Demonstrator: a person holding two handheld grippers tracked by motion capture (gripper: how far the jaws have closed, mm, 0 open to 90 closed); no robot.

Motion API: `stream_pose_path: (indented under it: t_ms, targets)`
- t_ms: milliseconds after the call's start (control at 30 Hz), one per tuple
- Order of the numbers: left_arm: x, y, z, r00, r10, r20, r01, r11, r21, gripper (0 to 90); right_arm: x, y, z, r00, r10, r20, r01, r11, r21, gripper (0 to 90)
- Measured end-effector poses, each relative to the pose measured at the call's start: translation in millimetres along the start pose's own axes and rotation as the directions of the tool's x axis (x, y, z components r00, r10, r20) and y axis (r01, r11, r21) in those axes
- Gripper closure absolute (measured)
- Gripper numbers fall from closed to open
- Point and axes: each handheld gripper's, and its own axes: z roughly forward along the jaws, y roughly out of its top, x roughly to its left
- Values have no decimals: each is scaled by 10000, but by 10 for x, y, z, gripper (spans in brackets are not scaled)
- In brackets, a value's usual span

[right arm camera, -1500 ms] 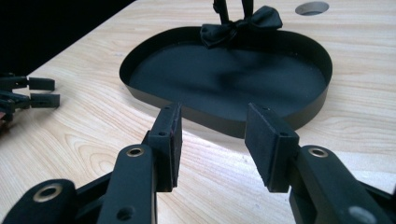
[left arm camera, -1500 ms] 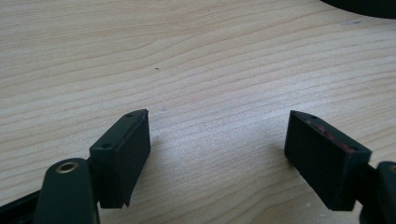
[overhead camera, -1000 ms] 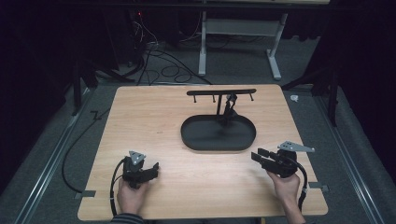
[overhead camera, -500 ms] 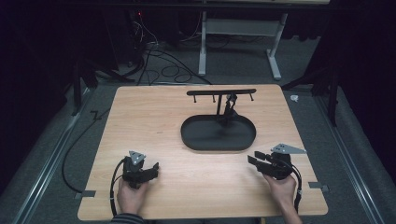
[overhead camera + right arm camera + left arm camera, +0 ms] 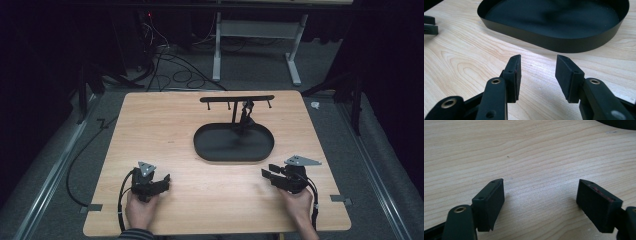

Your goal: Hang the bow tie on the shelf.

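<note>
A black oval tray (image 5: 233, 145) with a T-shaped stand (image 5: 238, 99) rising from its back sits on the wooden table (image 5: 165, 125), right of centre. My left gripper (image 5: 162, 180) rests near the front left edge, held by a hand, its jaws wide open over bare wood (image 5: 541, 192). My right gripper (image 5: 267, 173) lies at the front right, just in front of the tray, pointing left. Its jaws stand open with nothing between them (image 5: 537, 75), and the tray's rim (image 5: 544, 41) is close ahead.
Cables (image 5: 170, 65) and a white desk frame (image 5: 255, 45) lie on the floor behind the table. A cable (image 5: 82, 150) trails off the left edge. The left gripper's tips (image 5: 429, 25) appear at the far left of the right gripper view.
My right gripper has shifted a little to the left and toward the front edge of the table. The left gripper has stayed in place.
</note>
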Motion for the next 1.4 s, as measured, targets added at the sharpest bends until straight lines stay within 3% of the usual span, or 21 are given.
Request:
stream_pose_path:
  t_ms: [833, 1000, 1400]
  targets:
    - [0, 0, 0, 10000, 2, 0, -2, 10000, 1, 229, 88, -68, 220, 9971, -714, 267, 693, 9950, 719, 566]
    - [0, 0, 0, 10000, 0, 0, 0, 10000, 1, 229, 143, -56, 272, 9935, -1102, 285, 1075, 9907, 828, 566]
    - [0, 0, 0, 10000, 1, 1, -1, 10000, 1, 229, 182, -62, 339, 9907, -1299, 393, 1252, 9865, 1053, 579]
